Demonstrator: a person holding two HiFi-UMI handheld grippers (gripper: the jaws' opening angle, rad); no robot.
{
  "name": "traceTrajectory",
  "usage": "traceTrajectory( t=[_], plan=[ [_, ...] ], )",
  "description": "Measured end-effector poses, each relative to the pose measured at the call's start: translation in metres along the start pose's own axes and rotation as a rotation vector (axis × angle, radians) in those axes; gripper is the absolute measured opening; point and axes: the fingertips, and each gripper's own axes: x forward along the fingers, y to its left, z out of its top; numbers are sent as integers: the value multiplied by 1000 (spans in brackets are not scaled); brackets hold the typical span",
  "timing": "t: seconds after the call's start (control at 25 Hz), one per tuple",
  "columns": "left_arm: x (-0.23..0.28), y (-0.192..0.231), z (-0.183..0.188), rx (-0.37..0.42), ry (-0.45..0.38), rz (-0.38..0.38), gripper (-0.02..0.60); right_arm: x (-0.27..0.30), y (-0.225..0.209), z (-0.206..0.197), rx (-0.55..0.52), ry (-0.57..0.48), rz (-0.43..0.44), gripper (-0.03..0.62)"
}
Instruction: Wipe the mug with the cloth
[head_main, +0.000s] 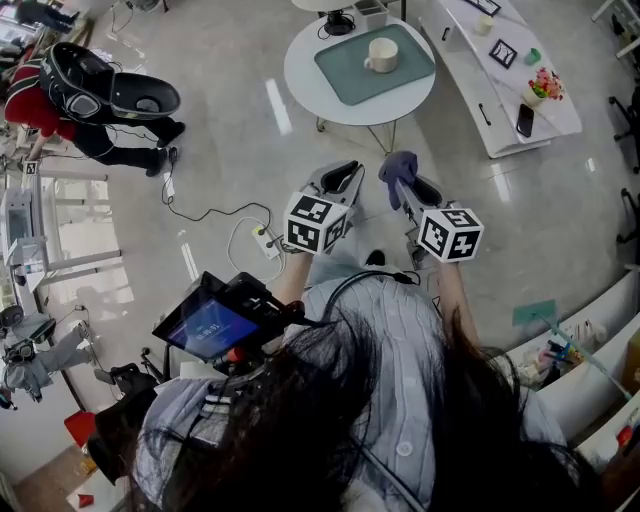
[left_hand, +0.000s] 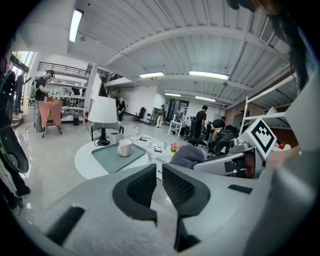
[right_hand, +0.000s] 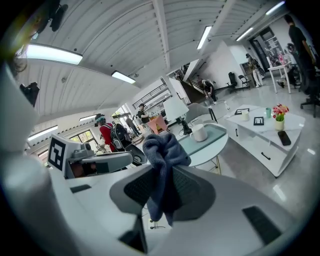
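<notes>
A white mug (head_main: 381, 55) stands on a grey-green tray (head_main: 405, 74) on a round white table (head_main: 300, 66), well ahead of both grippers. The mug (left_hand: 124, 147) also shows in the left gripper view, and the mug (right_hand: 199, 132) in the right gripper view. My right gripper (head_main: 401, 183) is shut on a blue-grey cloth (head_main: 398, 167), which bunches above the jaws and hangs below them (right_hand: 162, 170). My left gripper (head_main: 347, 178) is shut with nothing between its pads (left_hand: 142, 187). Both are held side by side in the air, short of the table.
A long white side table (head_main: 510, 70) with a phone, a flower pot and small items stands right of the round table. A lamp (left_hand: 102, 112) stands on the round table. Cables and a power strip (head_main: 262, 238) lie on the floor. People stand and sit further off.
</notes>
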Motion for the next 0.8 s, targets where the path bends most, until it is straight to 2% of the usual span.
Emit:
traceTrajectory(
  t=[0.24, 0.48, 0.8],
  plan=[
    [26, 33, 10, 11, 19, -11, 21, 29, -14, 18, 12, -1, -20, 107],
    [58, 79, 29, 62, 64, -45, 26, 78, -26, 50, 21, 4, -47, 107],
    [89, 137, 54, 92, 83, -76, 32, 142, -38, 87, 12, 18, -76, 107]
  ],
)
